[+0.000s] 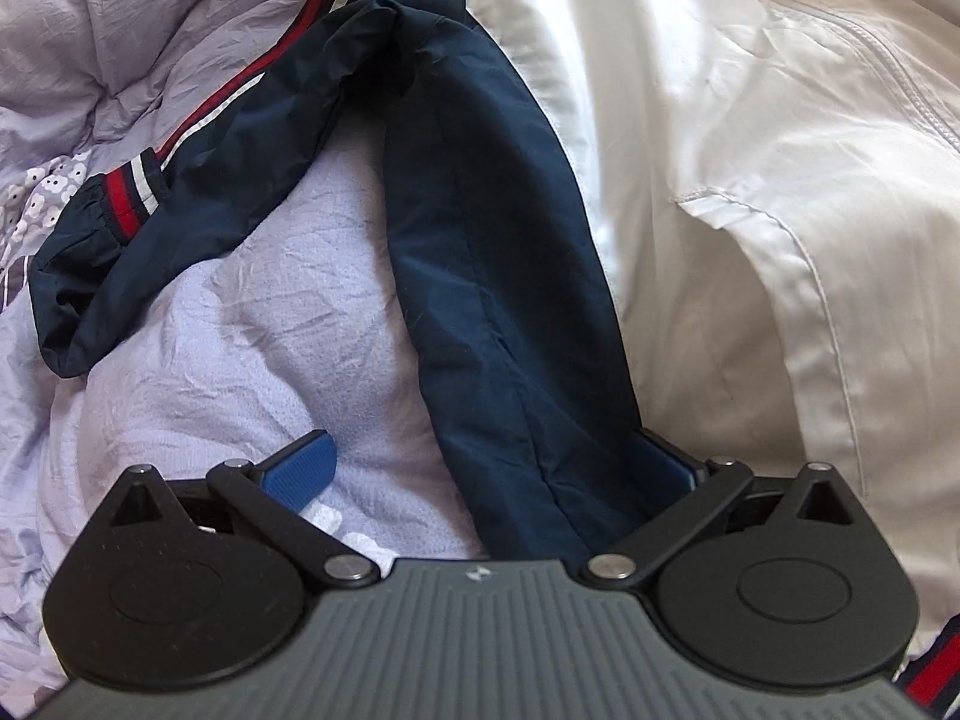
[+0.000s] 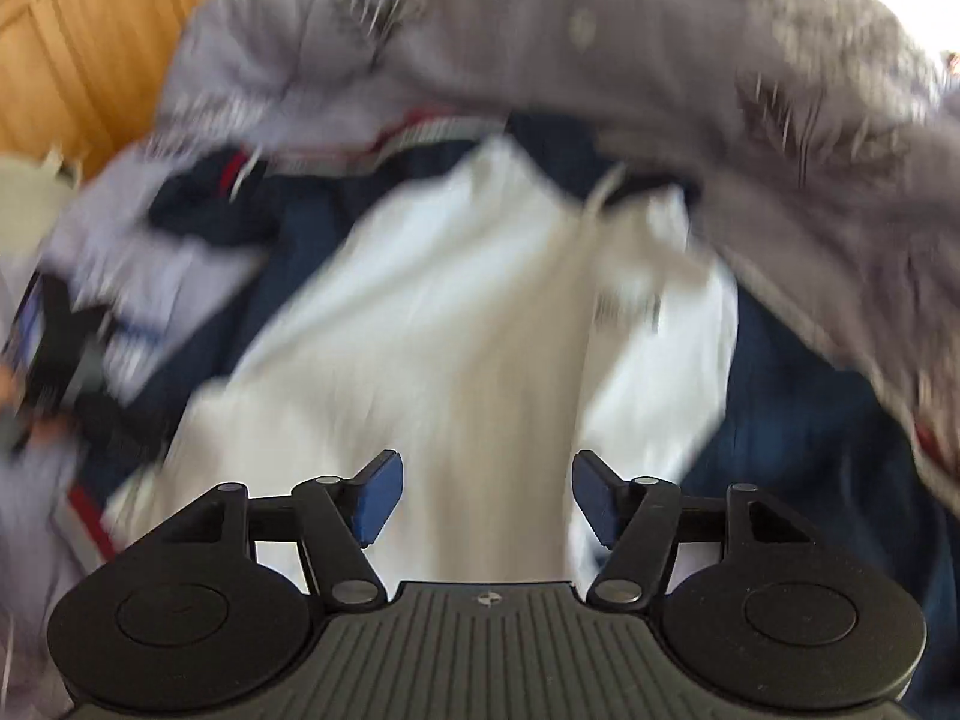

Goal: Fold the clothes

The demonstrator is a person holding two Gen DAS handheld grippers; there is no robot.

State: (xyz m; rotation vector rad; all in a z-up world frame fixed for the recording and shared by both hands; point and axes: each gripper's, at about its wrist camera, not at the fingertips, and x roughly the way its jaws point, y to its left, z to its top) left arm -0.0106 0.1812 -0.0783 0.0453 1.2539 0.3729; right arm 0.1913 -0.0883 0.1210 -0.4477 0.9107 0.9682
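Note:
A navy and white jacket lies on the bedding. In the left wrist view its white panel [image 1: 750,180] fills the right side, and a navy sleeve [image 1: 252,138] with a red and white striped cuff [image 1: 129,195] trails off to the left. My left gripper [image 1: 486,438] is open wide. A navy band of the jacket [image 1: 510,252] runs down between its jaws and rests against the right finger [image 1: 663,462], but no pad presses on it. The right wrist view is blurred by motion. My right gripper [image 2: 487,459] hangs open over the white panel [image 2: 456,312] with nothing between its fingers.
Crumpled lilac bedding [image 1: 198,360] with a flower print lies under and around the jacket [image 2: 630,42]. A wooden cabinet [image 2: 90,30] stands at the back left. A dark blurred gripper held in a hand [image 2: 54,354] shows at the left edge of the right wrist view.

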